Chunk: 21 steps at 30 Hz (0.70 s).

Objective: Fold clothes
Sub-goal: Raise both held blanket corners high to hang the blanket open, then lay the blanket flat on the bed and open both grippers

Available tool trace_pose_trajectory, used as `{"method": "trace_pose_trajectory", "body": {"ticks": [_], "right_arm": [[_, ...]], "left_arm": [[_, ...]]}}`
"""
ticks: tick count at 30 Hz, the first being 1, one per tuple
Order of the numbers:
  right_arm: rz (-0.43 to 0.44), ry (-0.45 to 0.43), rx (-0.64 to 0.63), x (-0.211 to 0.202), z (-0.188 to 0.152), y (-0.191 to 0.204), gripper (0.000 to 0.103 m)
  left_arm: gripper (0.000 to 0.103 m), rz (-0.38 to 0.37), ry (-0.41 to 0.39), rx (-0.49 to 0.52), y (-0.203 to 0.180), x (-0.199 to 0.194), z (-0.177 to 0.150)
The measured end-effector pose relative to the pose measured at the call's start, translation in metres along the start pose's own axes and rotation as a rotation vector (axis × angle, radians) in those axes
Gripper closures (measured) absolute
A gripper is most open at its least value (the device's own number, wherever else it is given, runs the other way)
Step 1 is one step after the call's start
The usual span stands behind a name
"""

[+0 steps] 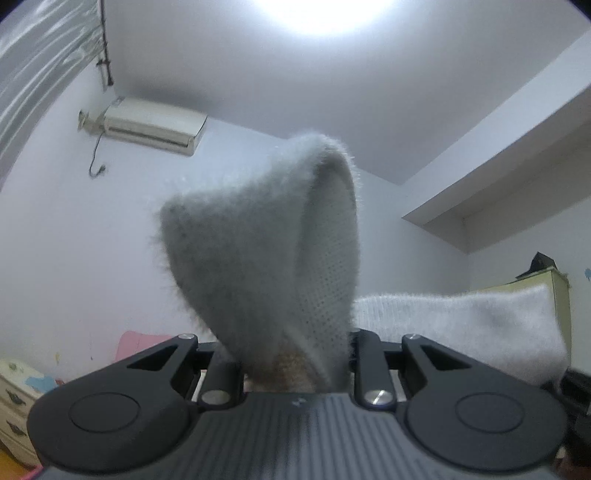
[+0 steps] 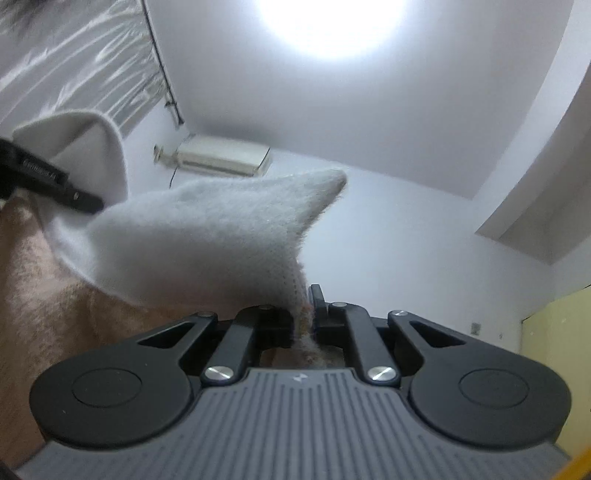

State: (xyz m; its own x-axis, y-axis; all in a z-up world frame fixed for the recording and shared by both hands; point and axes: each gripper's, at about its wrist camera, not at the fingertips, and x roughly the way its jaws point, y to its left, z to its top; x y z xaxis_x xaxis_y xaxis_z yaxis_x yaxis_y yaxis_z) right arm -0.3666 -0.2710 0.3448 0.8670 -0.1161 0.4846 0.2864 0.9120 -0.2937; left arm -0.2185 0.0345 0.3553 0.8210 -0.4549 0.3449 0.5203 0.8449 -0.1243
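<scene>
A fuzzy white-grey knit garment [image 1: 266, 258] with a tan part is lifted into the air, and both grippers point up toward the ceiling. My left gripper [image 1: 291, 354] is shut on one corner, which stands up between the jaws and hides the fingertips. The rest of the garment stretches away to the right [image 1: 461, 317]. In the right wrist view my right gripper [image 2: 306, 317] is shut on another edge of the garment [image 2: 221, 229]. The tan fabric [image 2: 44, 295] hangs at the lower left. The left gripper [image 2: 48, 181] shows at the left edge, holding its fold.
A bright ceiling lamp [image 1: 317, 11] is overhead. An air conditioner [image 1: 155, 125] hangs on the far wall beside a shiny curtain [image 1: 37, 74]. A yellow-green cabinet [image 1: 554, 291] stands at the right. A white dresser [image 1: 14, 398] and something pink [image 1: 136, 343] are low at the left.
</scene>
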Motion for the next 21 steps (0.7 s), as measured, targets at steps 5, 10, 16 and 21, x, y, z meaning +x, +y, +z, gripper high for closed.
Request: {"method": "trace_pose_trajectory", "body": {"ticks": [5, 10, 16, 21], "right_arm": [[-0.037, -0.011, -0.028, -0.028, 0.006, 0.006, 0.098], [-0.054, 0.017, -0.055, -0.034, -0.008, 0.021, 0.098], [-0.004, 0.132, -0.127, -0.005, -0.055, 0.038, 0.098], [0.050, 0.238, -0.160, 0.035, -0.118, 0.063, 0.098]], "left_arm": [[0.077, 0.005, 0.011, 0.049, -0.021, -0.028, -0.014], [0.076, 0.025, 0.082, 0.062, -0.013, -0.032, -0.041], [0.076, 0.094, 0.167, 0.080, 0.018, 0.002, -0.106], [0.076, 0.149, 0.231, 0.088, 0.044, 0.038, -0.166]]}}
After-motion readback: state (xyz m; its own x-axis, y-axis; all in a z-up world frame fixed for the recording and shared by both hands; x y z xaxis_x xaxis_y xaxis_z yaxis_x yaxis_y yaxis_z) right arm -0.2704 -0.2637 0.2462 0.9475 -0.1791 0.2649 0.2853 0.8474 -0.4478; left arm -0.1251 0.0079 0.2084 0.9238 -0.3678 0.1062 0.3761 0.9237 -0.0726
